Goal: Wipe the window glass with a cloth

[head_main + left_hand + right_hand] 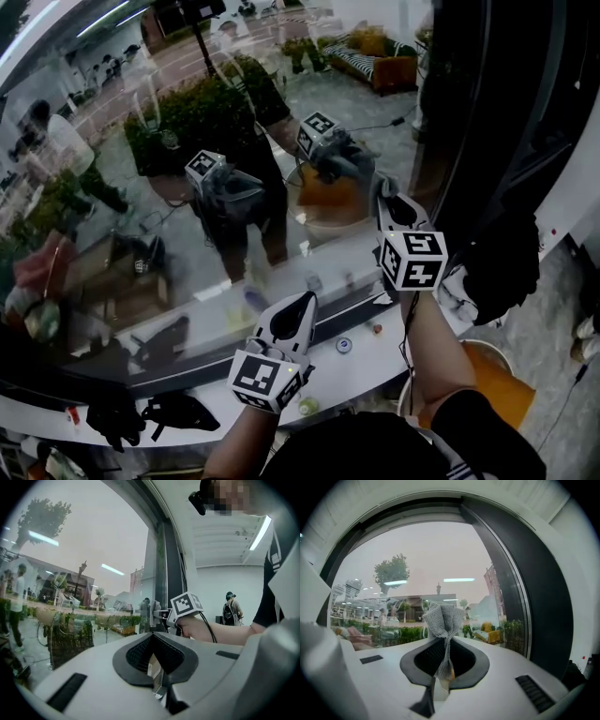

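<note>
The window glass (178, 131) fills the upper left of the head view and mirrors both grippers. My right gripper (386, 192) is raised close to the pane, near the dark frame. In the right gripper view it (443, 660) is shut on a grey knitted cloth (443, 620), whose bunched end stands up past the jaws in front of the glass (431, 559). My left gripper (302, 307) is lower, above the sill, pointing at the pane. Its jaws (157, 665) are shut, with nothing seen between them. The left gripper view also catches the right gripper's marker cube (186, 605) beside the glass (79, 559).
A white sill (366, 370) runs under the window, carrying a small blue cap (344, 345) and black items (178, 411) at the left. A dark window frame (511, 103) stands to the right. An orange stool (502, 389) is below. A person (231, 609) stands far back in the room.
</note>
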The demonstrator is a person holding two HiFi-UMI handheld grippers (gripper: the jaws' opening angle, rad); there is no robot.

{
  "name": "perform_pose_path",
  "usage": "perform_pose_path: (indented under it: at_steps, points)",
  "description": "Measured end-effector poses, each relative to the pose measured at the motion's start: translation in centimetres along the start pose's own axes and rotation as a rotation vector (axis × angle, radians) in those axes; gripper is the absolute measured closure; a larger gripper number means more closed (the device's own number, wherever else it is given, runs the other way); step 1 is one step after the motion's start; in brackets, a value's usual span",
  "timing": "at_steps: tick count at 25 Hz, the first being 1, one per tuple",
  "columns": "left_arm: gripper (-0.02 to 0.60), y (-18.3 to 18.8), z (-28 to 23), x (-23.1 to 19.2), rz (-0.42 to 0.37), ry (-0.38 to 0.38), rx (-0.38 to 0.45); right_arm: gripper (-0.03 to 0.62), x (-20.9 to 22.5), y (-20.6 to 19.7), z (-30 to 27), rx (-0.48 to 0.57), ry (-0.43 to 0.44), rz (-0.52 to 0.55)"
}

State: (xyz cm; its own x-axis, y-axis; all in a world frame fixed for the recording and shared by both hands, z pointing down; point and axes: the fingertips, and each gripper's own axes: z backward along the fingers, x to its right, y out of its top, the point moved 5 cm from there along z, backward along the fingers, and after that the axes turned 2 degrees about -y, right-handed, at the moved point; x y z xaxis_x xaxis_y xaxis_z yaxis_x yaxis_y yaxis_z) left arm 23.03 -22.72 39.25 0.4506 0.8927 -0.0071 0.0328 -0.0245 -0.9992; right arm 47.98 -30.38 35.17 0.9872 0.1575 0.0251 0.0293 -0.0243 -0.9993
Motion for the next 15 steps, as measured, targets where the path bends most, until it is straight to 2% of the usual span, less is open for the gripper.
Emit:
perform_pose_path:
  at_steps: [15]
  points:
    - [0.574, -0.1, 1.3, 0.8, 0.002, 0.048, 0.002, 0.549, -0.2, 0.0, 0.1, 0.002, 0.021, 0.006]
